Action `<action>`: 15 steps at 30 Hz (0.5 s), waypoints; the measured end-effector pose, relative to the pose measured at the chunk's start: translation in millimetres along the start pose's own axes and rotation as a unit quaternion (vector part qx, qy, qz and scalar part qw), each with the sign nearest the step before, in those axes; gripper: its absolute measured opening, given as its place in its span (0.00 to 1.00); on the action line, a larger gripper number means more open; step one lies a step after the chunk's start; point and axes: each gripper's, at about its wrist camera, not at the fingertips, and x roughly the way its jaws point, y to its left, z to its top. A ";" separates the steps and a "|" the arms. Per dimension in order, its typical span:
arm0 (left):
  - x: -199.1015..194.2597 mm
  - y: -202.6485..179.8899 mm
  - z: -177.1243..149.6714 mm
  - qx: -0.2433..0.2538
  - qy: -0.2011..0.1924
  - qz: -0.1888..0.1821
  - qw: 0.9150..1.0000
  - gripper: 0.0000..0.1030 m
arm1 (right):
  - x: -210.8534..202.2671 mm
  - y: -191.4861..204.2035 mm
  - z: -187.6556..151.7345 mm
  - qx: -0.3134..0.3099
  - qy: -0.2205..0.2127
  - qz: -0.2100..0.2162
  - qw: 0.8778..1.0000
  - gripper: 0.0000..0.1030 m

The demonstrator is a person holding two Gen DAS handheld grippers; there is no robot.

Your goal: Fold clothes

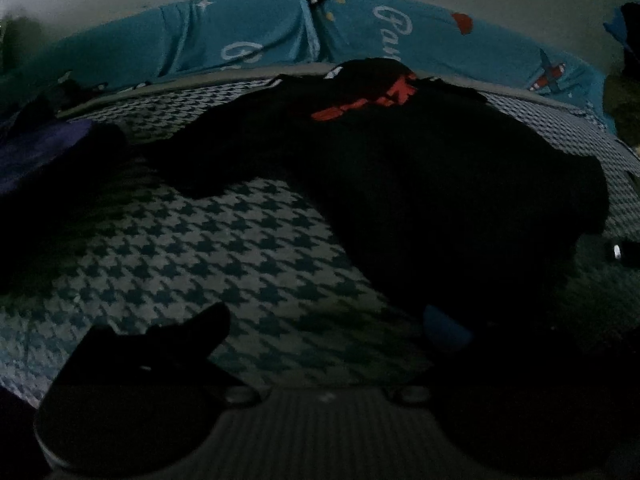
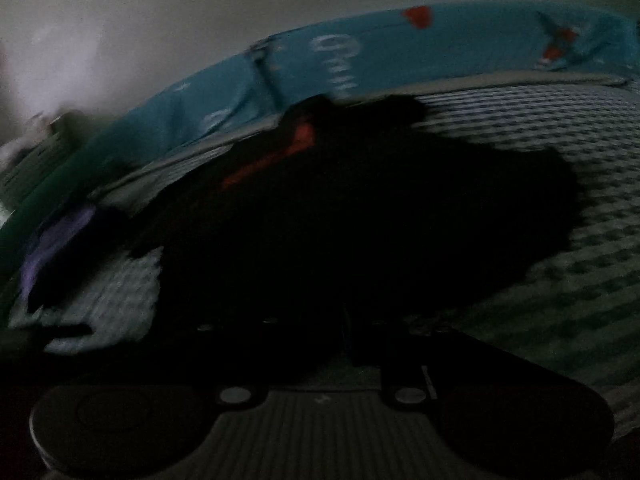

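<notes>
A black garment (image 1: 400,184) with a red print (image 1: 360,104) lies spread on the houndstooth bed cover (image 1: 200,248). In the left wrist view my left gripper (image 1: 320,328) stands open over the cover. Its dark left finger (image 1: 196,332) is on bare cover, and its blue-tipped right finger (image 1: 444,326) sits at the garment's near edge. In the blurred right wrist view the same garment (image 2: 360,220) fills the middle. My right gripper (image 2: 348,336) is low over its near edge. Its dark fingers merge with the black cloth, so their state is hidden.
A purple garment (image 1: 40,148) (image 2: 60,232) lies at the left of the bed. A blue printed sheet (image 1: 280,36) (image 2: 400,56) runs along the far side under a pale wall. A small dark object with a bright ring (image 1: 618,252) sits at the right edge.
</notes>
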 end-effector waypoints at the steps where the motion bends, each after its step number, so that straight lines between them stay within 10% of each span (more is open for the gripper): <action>1: -0.3 1.1 0.2 -0.002 -0.001 0.003 1.000 1.00 | -0.5 6.0 -3.9 -0.008 0.003 0.014 1.000 0.19; 10: -0.2 12.3 1.9 -0.024 -0.005 0.016 1.000 1.00 | 4.2 60.3 -35.8 -0.098 0.039 0.088 0.991 0.19; 15: 1.5 15.8 2.4 -0.034 -0.002 0.016 0.999 1.00 | 11.8 94.8 -58.1 -0.191 0.047 0.075 0.978 0.46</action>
